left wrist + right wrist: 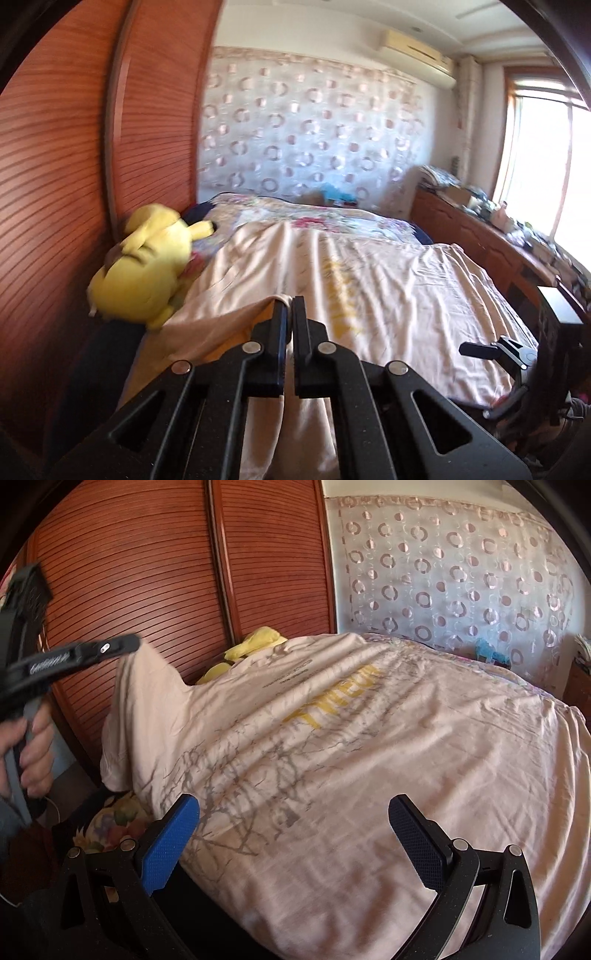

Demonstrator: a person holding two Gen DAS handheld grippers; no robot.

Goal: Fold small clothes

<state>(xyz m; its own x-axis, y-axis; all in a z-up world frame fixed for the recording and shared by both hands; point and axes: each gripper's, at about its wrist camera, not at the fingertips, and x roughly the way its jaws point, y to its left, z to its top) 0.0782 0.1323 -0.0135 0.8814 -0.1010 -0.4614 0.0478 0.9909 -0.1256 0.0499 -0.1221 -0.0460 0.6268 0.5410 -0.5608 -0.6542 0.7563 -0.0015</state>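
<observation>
Left gripper (291,306): our two black fingers were clenched together on a pinch of pale pink cloth, the sleeve of the T-shirt (332,746), lifted clear of the bed's left edge.

Right gripper (293,834): we held it released, its blue pads (170,843) spread wide over the near hem of the shirt and gripping nothing. Whether the tips touched the cloth we could not tell.

T-shirt: it lay spread flat across the near end of the bed (325,218), print side up, with yellow lettering (332,698) and grey branching lines. Its left sleeve was raised from the bed in our left gripper, and the far hem reached toward the floral quilt (332,216).

Plush toy: a yellow plush (144,266) sat at the bed's left edge against the wooden wardrobe doors (147,572), just beside the lifted sleeve.

Background: a patterned curtain (461,576) hung past the far end of the bed, and a cluttered wooden counter (491,236) ran along the right side under the window.

Step in hand: we judged this to be the first fold, the left sleeve picked up and ready to be carried inward over the body of the shirt.

Next move: it called for bringing the sleeve across toward the yellow lettering and laying it flat. The free right gripper could have pinned or pinched the near hem, so that the shirt did not drag toward the plush toy.
</observation>
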